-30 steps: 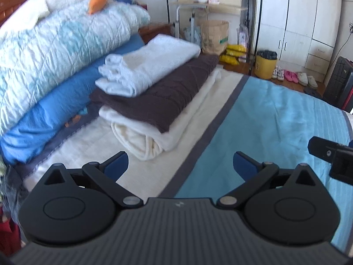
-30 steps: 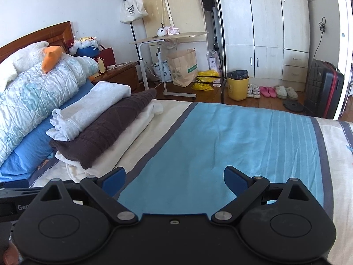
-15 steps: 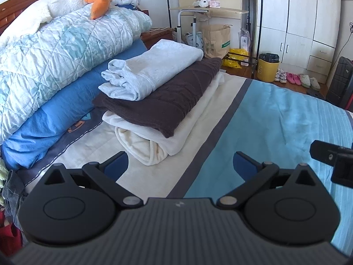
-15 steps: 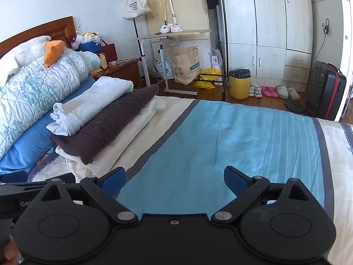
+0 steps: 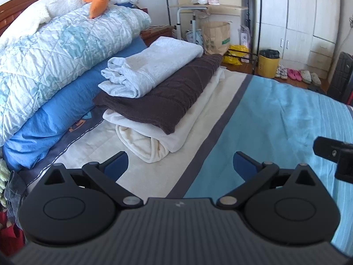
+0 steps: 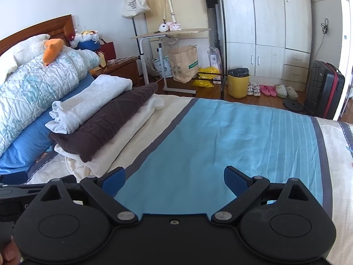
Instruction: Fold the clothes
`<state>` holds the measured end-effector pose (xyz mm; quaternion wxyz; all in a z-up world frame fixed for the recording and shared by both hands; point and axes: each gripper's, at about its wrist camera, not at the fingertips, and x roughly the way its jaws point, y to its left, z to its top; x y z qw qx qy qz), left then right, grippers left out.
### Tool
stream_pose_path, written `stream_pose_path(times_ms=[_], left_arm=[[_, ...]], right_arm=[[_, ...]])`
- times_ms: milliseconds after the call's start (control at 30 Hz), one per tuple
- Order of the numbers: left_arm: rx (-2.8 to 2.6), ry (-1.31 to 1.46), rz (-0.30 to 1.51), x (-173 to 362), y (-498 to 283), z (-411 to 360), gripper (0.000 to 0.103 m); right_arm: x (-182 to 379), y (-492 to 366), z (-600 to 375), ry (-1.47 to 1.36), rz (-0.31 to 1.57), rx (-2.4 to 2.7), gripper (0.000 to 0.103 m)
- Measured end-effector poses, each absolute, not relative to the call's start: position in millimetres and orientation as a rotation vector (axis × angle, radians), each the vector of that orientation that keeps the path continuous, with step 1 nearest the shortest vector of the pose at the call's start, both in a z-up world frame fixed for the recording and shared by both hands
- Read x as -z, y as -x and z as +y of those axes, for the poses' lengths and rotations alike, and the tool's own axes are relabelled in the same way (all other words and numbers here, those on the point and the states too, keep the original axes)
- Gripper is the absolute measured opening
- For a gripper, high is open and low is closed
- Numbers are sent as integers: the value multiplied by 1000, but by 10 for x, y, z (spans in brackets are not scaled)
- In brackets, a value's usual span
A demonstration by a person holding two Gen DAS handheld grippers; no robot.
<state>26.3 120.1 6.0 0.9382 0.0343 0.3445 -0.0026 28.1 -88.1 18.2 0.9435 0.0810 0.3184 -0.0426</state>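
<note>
No legible text: print on tote bag (image 6: 134, 4) and paper bag (image 6: 184, 66) is too small to read.

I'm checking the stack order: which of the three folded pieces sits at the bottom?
The cream folded piece is at the bottom, lying directly on the bed sheet. The dark brown one rests on it, and the pale grey-white one tops the stack.

Left gripper (image 5: 180, 163) and right gripper (image 6: 174, 178), jaws wide, empty.

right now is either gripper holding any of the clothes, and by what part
Nothing is held. The left gripper and right gripper are both open above the bed, apart from the folded stack.
</note>
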Motion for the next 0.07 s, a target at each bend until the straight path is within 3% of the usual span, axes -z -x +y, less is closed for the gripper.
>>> stream_pose_path(times_ms=[67], left_arm=[[1,-69,702,-65,-260,1208,103]], right_arm=[[-176,-272,-892,-170,651,89,98]])
